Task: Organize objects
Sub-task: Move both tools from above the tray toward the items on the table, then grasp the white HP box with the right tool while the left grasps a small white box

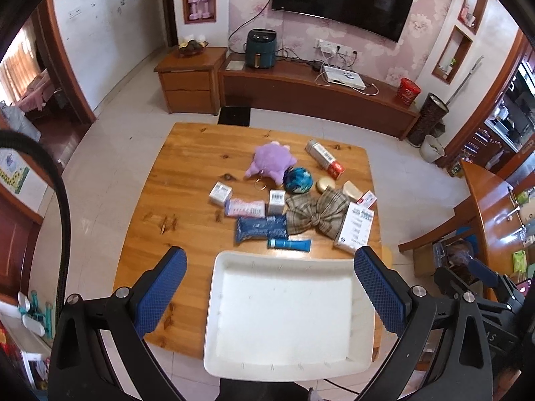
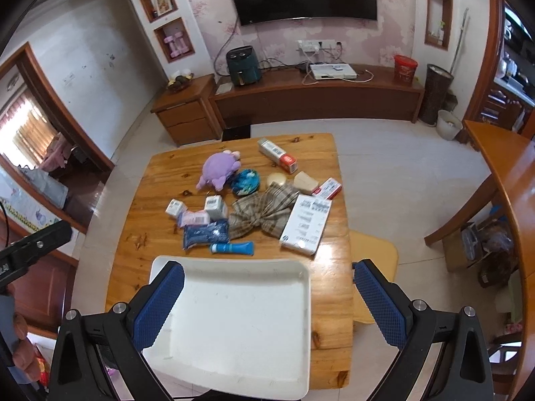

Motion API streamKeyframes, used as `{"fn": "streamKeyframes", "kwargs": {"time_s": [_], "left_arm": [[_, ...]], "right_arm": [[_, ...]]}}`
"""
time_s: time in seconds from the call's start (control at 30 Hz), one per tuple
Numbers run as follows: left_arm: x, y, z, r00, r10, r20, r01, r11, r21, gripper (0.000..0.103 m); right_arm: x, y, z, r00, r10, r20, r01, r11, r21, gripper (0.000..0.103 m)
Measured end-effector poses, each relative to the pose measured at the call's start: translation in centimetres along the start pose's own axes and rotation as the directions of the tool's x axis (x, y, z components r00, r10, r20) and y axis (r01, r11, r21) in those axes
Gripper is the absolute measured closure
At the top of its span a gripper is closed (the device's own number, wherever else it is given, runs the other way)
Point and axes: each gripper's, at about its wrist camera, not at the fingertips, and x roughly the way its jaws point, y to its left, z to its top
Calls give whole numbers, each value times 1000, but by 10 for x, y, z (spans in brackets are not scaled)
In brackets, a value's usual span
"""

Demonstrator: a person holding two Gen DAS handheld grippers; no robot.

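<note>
A white tray [image 1: 230, 264] [image 2: 234, 262] sits empty at the near edge of the wooden table [image 1: 187, 167] [image 2: 160, 180]. Beyond it lie a blue tube [image 1: 289, 243] [image 2: 232, 248], a dark blue packet [image 1: 260, 229] [image 2: 205, 233], a plaid bow [image 1: 316, 212] [image 2: 260, 212], a large white box [image 1: 355, 227] [image 2: 307, 222], a purple plush toy [image 1: 271, 158] [image 2: 219, 168], a blue-green ball [image 1: 298, 180] [image 2: 246, 182] and several small boxes. My left gripper [image 1: 270, 287] and right gripper [image 2: 267, 300] both hover open high above the tray, holding nothing.
A long silver and red box [image 1: 324, 158] [image 2: 277, 155], a gold lid [image 1: 326, 183] [image 2: 277, 178] and a pink packet [image 1: 245, 208] [image 2: 195, 218] also lie on the table. A second wooden table [image 2: 501, 167] stands to the right, a TV cabinet [image 2: 314, 97] behind.
</note>
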Motion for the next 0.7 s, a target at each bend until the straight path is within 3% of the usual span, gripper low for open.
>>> {"fn": "streamKeyframes", "kwargs": {"time_s": [0.3, 0.5, 0.7], "left_arm": [[48, -17, 60, 999, -43, -24, 45, 995, 93, 2], [110, -21, 81, 994, -85, -69, 92, 990, 111, 2], [193, -23, 85, 985, -56, -161, 78, 988, 135, 2]], "right_arm": [[39, -16, 51, 997, -51, -56, 55, 995, 87, 1], [108, -34, 68, 990, -64, -126, 83, 985, 154, 1], [190, -53, 65, 977, -41, -212, 93, 965, 244, 1]]}}
